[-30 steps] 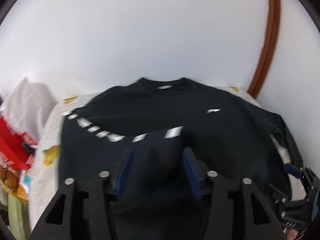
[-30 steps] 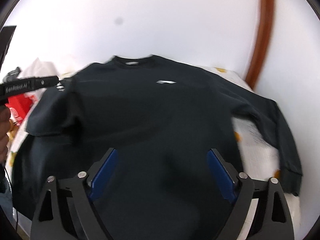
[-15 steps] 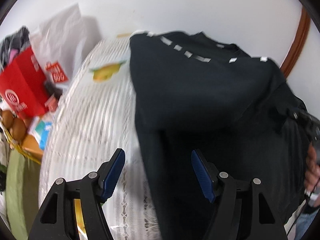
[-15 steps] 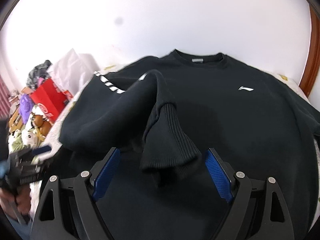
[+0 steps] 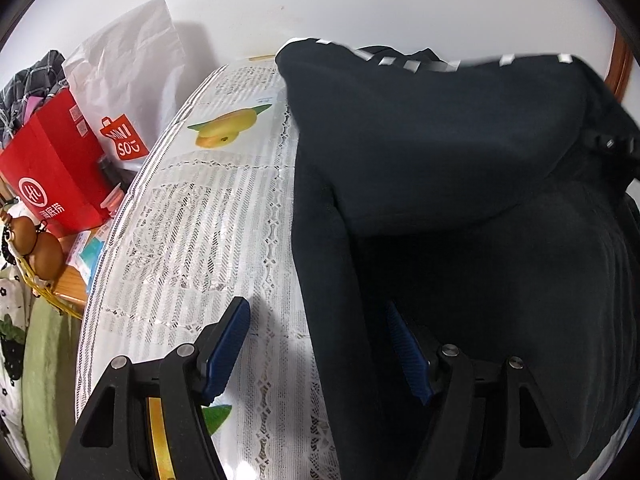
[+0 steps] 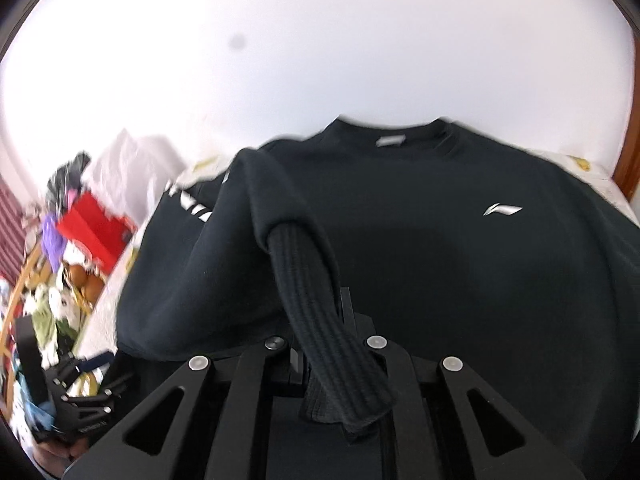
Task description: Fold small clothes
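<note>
We see a black sweatshirt lying front-up on the desk, which is covered with a white lace-patterned cloth printed with yellow fruit. Its neckline points toward the white wall, and a small silver logo shows on the chest.

Our right claw is pressed together on the ribbed cuff of one sleeve. The cuff runs up between its fingers and its end drapes over the claw's body toward the camera. That sleeve is folded across the front of the sweatshirt, and white stripe marks show on the fabric at its far side.

Our left claw is spread wide and holds nothing. Its left finger hangs over the bare desk cloth, while its right finger is over the dark fabric, so the sweatshirt's side edge runs between the two. We cannot tell whether either finger touches what is under it. In the left wrist view the folded sleeve forms a raised dark band across the garment, with white stripe marks along its far edge.

Beside the desk, on the left, stand a red paper bag and a white shopping bag, with brown round objects in a yellow basket just below them. In the right wrist view the left claw appears at the lower left edge, blurred.
</note>
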### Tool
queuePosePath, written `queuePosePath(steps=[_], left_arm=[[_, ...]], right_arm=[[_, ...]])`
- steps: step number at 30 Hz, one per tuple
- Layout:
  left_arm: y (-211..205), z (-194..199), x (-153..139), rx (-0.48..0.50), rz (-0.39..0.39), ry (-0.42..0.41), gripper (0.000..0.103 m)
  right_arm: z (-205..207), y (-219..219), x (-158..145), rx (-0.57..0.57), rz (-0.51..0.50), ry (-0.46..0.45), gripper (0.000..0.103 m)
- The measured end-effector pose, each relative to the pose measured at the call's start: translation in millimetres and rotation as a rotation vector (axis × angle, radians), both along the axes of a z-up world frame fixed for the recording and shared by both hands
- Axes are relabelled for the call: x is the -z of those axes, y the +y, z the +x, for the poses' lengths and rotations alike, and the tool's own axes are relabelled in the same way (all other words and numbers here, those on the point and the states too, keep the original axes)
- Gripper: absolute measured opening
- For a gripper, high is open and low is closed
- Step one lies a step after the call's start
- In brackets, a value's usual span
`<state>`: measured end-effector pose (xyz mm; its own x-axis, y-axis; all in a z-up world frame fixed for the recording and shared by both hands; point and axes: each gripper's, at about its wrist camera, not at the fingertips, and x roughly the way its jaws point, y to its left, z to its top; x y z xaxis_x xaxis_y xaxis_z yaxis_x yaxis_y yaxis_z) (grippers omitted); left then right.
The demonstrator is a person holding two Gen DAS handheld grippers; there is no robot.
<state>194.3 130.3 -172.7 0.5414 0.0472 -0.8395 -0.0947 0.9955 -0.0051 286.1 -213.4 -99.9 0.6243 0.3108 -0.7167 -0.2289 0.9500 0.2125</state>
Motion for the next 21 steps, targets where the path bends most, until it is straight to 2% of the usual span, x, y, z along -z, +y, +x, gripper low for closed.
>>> queuePosePath(steps=[6, 12, 21], left_arm=[[1, 0, 1, -0.008, 0.002, 0.002, 0.069], [0, 1, 1, -0.013, 0.004, 0.006, 0.07], [0, 0, 1, -0.024, 0.007, 0.01, 0.07]], right_arm=[[14, -53, -14, 0.083, 0.012, 0.008, 0.01], [18, -100, 3, 0.187, 0.001, 0.083, 0.01], [15, -147, 21, 0.231, 0.057, 0.141, 0.01]])
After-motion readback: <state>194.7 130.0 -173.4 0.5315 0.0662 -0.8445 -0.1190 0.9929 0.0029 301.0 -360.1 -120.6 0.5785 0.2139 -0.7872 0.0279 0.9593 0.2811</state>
